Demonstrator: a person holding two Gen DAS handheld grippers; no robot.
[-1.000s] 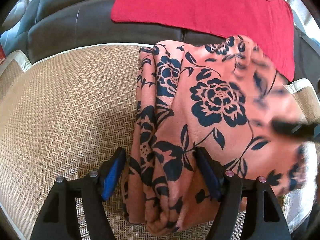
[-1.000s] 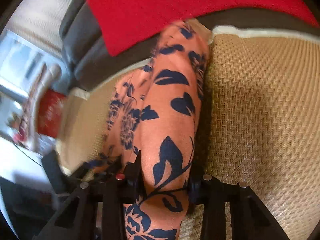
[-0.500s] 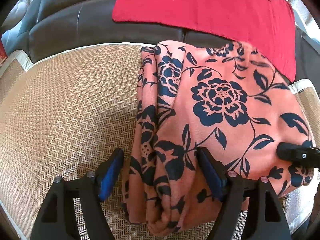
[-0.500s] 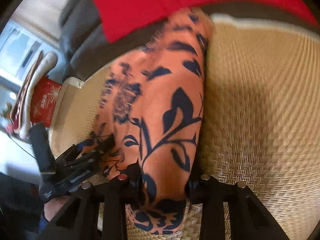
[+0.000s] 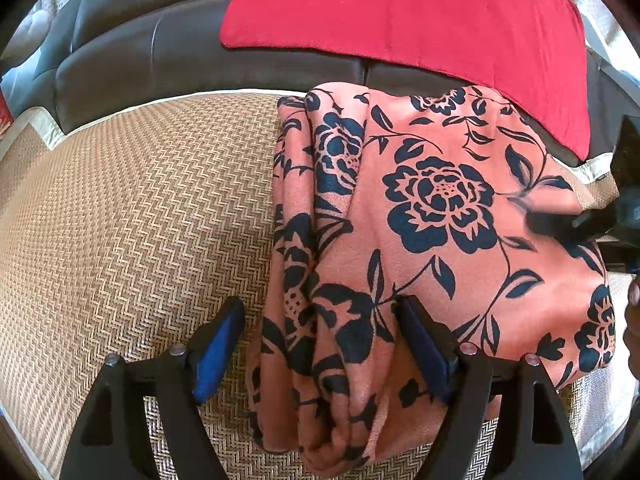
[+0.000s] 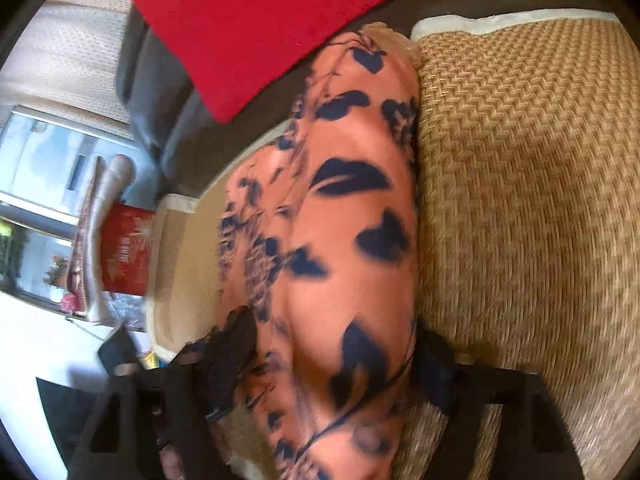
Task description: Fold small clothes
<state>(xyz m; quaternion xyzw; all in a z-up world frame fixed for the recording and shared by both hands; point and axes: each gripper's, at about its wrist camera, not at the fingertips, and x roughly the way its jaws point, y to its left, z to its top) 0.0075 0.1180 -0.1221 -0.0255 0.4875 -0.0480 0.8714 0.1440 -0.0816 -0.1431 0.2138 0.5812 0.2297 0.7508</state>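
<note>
- The cloth [image 5: 432, 216], salmon with dark blue flowers, lies folded in layers on the woven mat [image 5: 132, 216].
- Left gripper [image 5: 320, 344] fingers stand apart, straddling its edge.
- Right gripper [image 6: 336, 364] fingers are blurred; cannot tell.

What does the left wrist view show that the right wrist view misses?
Left only: the floral garment's folded top lying flat on the woven mat, the left gripper open around its near edge, and the right gripper blurred at the far side.
Right only: a red box off the mat, and cloth between the right fingers, too blurred to judge grip.
Both: garment, mat, red cloth, dark sofa.
</note>
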